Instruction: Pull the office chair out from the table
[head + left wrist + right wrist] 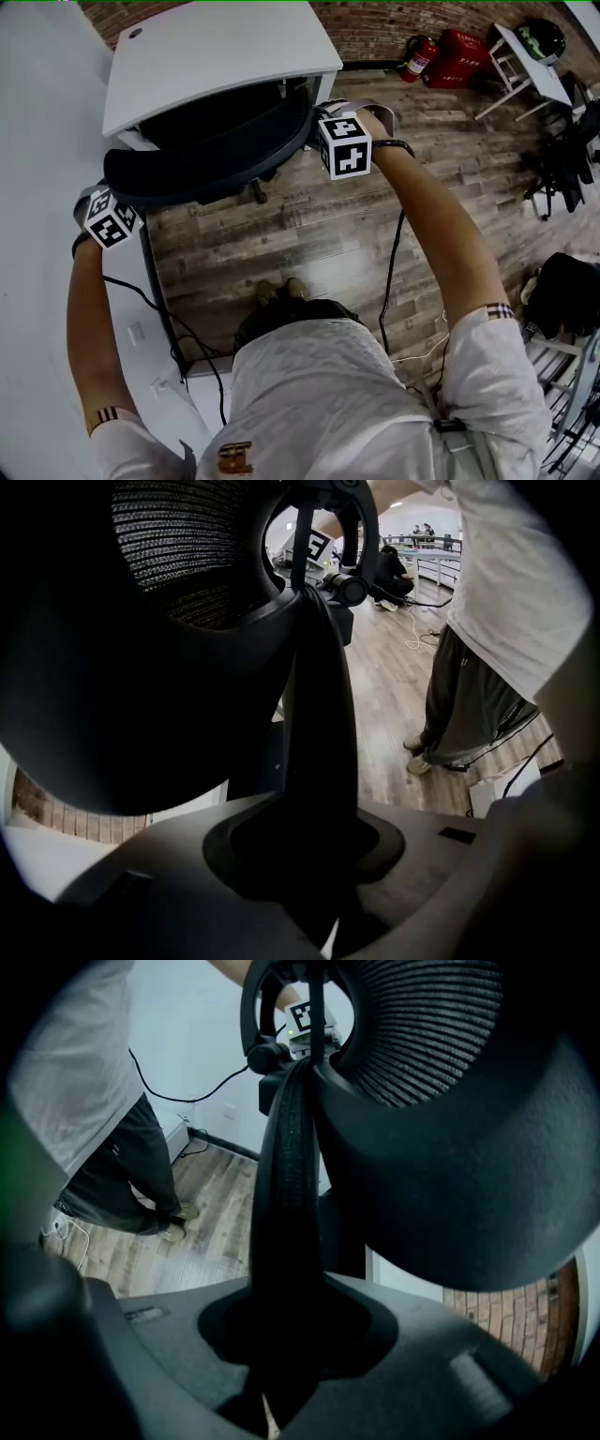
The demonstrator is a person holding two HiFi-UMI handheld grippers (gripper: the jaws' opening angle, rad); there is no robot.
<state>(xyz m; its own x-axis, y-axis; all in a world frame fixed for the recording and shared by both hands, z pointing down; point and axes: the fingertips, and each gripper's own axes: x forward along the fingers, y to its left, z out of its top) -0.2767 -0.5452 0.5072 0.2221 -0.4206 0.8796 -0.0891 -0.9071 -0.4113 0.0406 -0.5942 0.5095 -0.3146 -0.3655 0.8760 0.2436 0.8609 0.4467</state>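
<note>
Head view: the chair (206, 169) sits tucked under the white desk (216, 56), with the left claw (114, 202) and right claw (323, 131) at opposite ends of its back.

Left gripper view: jaws clamped on the backrest rim (314, 742).

Right gripper view: the same grip, mirrored. The pulling step appears to be in hand; the next move calls for drawing both claws evenly toward the person.

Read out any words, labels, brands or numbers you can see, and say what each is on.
No text is readable.
Markers on left cube and right cube: square patterns, no words.
Orange logo on shirt: too blurred.
Any label on extinguisher: too small.
</note>
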